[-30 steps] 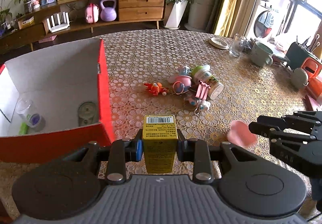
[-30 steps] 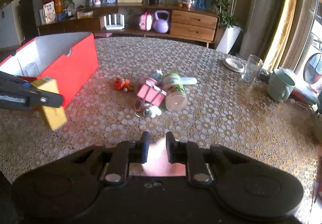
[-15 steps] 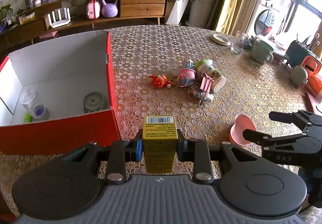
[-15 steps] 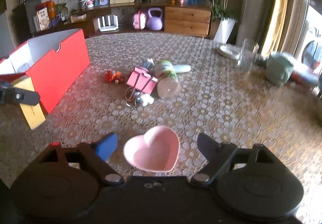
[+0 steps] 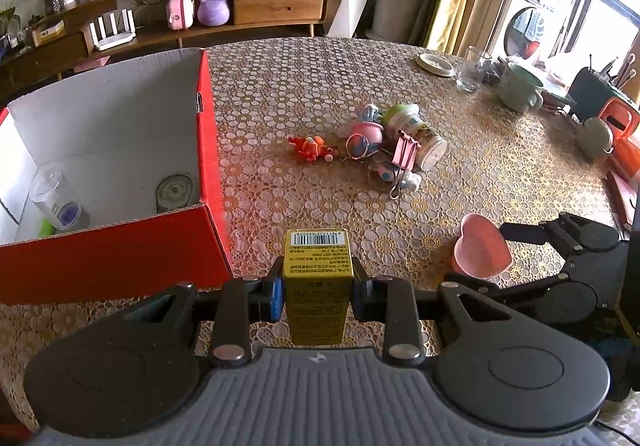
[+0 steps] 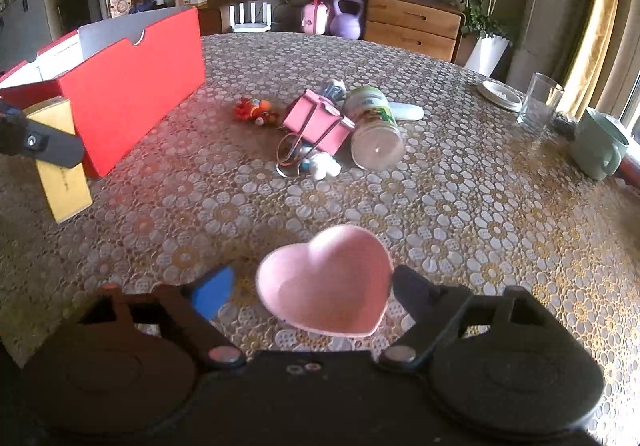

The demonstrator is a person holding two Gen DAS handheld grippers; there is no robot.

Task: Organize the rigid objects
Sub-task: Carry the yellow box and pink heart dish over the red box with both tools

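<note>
Beside the red box (image 5: 120,246) on the desk (image 6: 460,205), the left gripper (image 5: 318,282) clamps a yellow carton (image 5: 318,286); the right gripper (image 6: 312,286), jaws just closing, stands released around the pink heart bowl (image 6: 326,282).

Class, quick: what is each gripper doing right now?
Left gripper: shut on the yellow box.
Right gripper: open, jaws just closing around the pink heart dish.

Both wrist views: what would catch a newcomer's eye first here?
The pink heart-shaped bowl on the patterned table, between the right gripper's spread jaws. Next, the yellow carton clamped upright in the left gripper, beside the red box, with a jumble of small toys mid-table.
</note>
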